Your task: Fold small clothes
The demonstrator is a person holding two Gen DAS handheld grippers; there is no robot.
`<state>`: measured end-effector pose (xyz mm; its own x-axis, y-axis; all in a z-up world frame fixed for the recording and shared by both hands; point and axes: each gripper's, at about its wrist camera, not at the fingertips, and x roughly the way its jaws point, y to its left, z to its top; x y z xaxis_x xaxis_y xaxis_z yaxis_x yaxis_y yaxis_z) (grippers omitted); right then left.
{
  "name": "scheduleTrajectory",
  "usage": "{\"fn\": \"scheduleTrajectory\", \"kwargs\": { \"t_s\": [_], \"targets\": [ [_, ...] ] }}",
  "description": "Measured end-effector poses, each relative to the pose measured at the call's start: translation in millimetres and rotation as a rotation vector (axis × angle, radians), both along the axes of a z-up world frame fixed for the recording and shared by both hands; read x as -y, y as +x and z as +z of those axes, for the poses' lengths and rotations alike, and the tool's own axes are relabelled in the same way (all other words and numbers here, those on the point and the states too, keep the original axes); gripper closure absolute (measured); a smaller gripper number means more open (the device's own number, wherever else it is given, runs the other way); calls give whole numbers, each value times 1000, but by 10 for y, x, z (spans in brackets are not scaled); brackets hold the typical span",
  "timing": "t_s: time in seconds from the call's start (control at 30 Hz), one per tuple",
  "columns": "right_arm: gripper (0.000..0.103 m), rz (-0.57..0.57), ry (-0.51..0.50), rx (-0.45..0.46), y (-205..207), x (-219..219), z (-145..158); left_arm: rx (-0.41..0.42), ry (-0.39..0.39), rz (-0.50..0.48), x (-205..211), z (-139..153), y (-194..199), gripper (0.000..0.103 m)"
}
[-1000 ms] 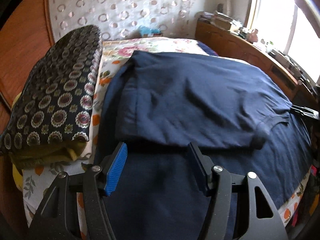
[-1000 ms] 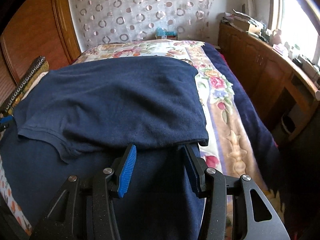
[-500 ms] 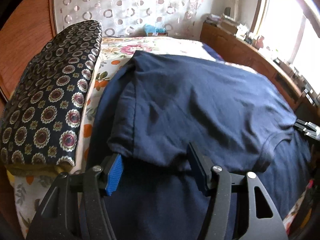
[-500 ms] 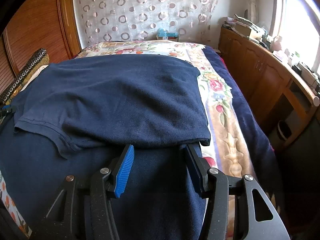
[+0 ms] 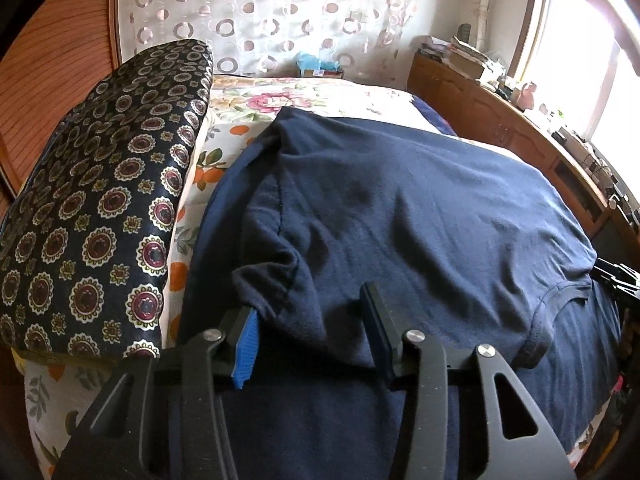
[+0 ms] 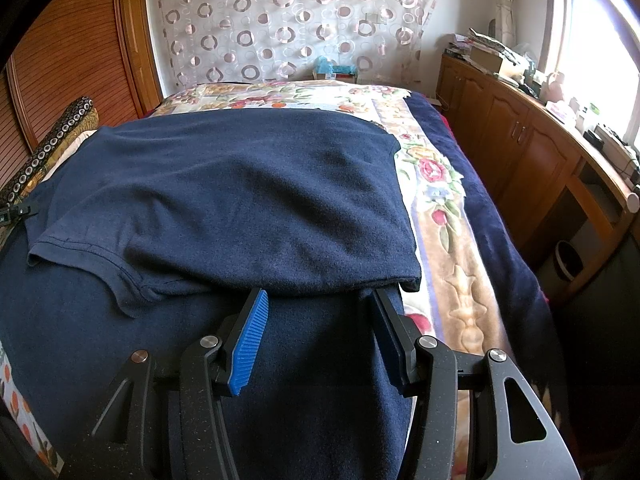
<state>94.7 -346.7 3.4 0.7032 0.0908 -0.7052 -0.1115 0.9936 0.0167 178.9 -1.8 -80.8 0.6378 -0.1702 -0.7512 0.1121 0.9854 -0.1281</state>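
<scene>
A navy T-shirt [image 5: 400, 208] lies spread on the bed, its near edge facing both grippers. More navy cloth [image 5: 320, 420] lies under it; I cannot tell if it is the same garment. My left gripper [image 5: 309, 300] is at the shirt's near left corner. Its jaws are closing, with a bunched sleeve fold [image 5: 280, 284] between them and draped over the blue pad [image 5: 245, 346]. My right gripper [image 6: 319, 293] stands open at the shirt's [image 6: 240, 192] near right edge, fingertips just under the fold. A hemmed sleeve [image 6: 120, 276] lies to its left.
A dark patterned cushion [image 5: 100, 200] lies along the bed's left side on a floral sheet [image 5: 312, 96]. A wooden cabinet [image 6: 520, 152] with clutter runs under the window on the right. A floral-striped blanket [image 6: 440, 216] shows beside the shirt.
My left gripper has moved forward onto the shirt's corner. The fabric has bunched up between its jaws, which stand narrower. The right gripper has stayed put.
</scene>
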Motion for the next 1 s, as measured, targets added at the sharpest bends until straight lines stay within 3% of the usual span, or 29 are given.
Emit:
{"fn": "scheduleTrajectory", "kwargs": {
  "t_s": [0.2,0.27,0.3,0.37,0.63,1.0],
  "targets": [
    [48,1,2,0,0,0,0,1,28,0,41,-10,2,55],
    [48,-5,13,1,-37,-4,9,4,21,12,33,-4,0,69],
    [48,-5,21,1,-41,-1,17,6,13,17,23,-1,7,88],
    [48,2,83,-2,-43,55,44,13,-1,7,5,15,2,94],
    [48,-67,161,7,32,333,101,125,-5,-15,42,283,-168,96],
    [49,-115,305,-96,444,593,-82,208,-39,-24,3,612,-201,96]
  ]
}}
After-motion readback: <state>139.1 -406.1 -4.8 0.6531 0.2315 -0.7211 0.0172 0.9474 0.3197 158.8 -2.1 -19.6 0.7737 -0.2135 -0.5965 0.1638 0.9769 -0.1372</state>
